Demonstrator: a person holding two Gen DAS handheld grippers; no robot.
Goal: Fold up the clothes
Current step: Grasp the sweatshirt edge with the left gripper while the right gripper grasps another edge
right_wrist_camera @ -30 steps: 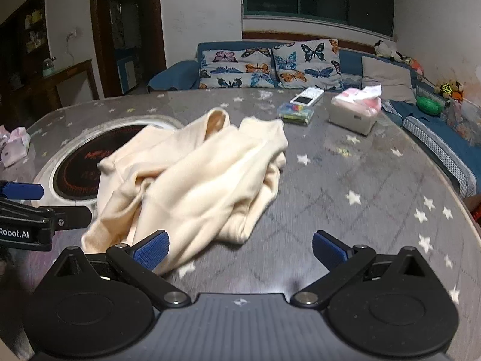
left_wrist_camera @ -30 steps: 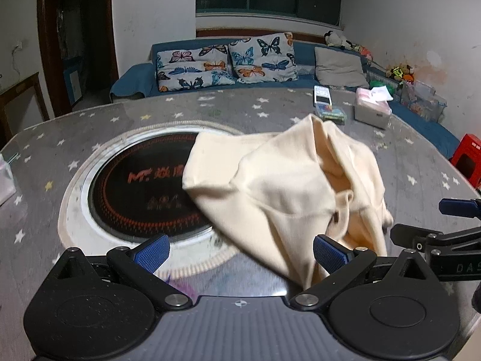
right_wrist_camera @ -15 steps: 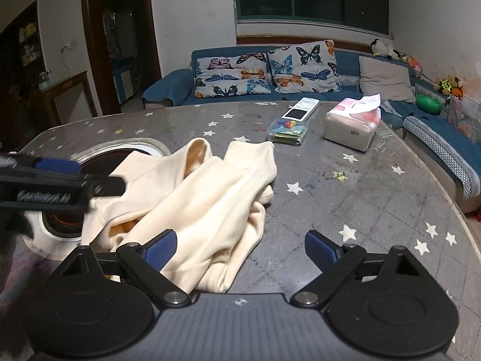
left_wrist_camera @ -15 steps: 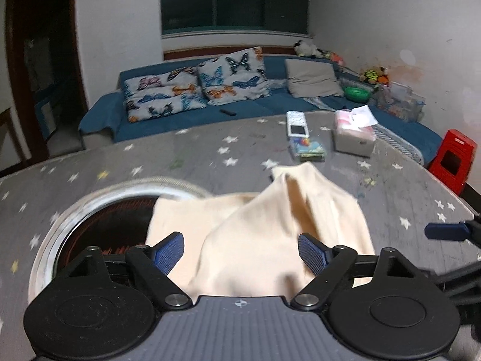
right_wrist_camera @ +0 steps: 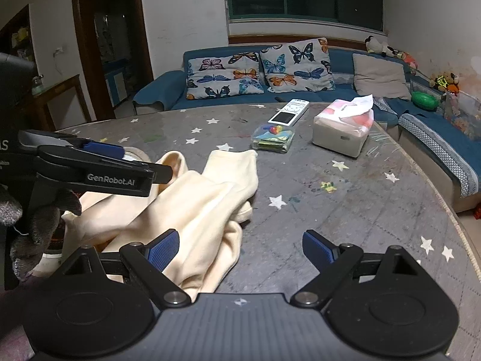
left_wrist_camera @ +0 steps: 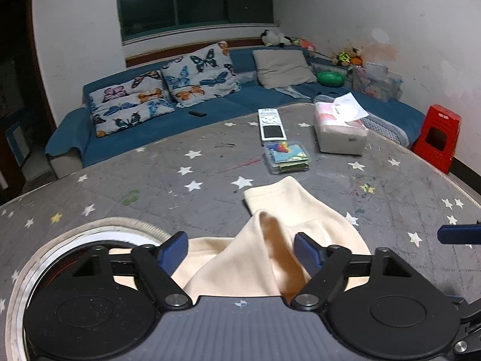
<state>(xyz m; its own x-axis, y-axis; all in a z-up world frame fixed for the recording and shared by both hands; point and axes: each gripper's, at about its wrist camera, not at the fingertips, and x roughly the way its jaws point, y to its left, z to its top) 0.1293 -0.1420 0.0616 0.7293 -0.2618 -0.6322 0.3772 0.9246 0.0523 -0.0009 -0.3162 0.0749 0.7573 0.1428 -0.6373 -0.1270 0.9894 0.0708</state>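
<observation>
A cream garment (left_wrist_camera: 288,210) lies crumpled on the round grey star-patterned table (left_wrist_camera: 180,186), and it also shows in the right wrist view (right_wrist_camera: 204,204). My left gripper (left_wrist_camera: 240,251) hangs low over its near part. Its jaws are closing, a raised fold stands between them, and the pads do not press on it. From the side in the right wrist view, the left gripper (right_wrist_camera: 141,162) reaches over the garment's left half. My right gripper (right_wrist_camera: 240,246) is open. Its left finger is over the garment's near edge and its right finger over bare table.
A round hob ring (left_wrist_camera: 60,249) is set in the table at the left. Beyond the garment lie a white remote (left_wrist_camera: 271,124), a clear box of cards (left_wrist_camera: 287,156) and a tissue box (left_wrist_camera: 341,132). A gloved hand (right_wrist_camera: 30,225) holds the left gripper. A blue sofa stands behind the table.
The left gripper has travelled right and forward over the garment, leaving the hob at its left, and its jaws have narrowed. The right gripper has edged forward, and its jaws have narrowed slightly.
</observation>
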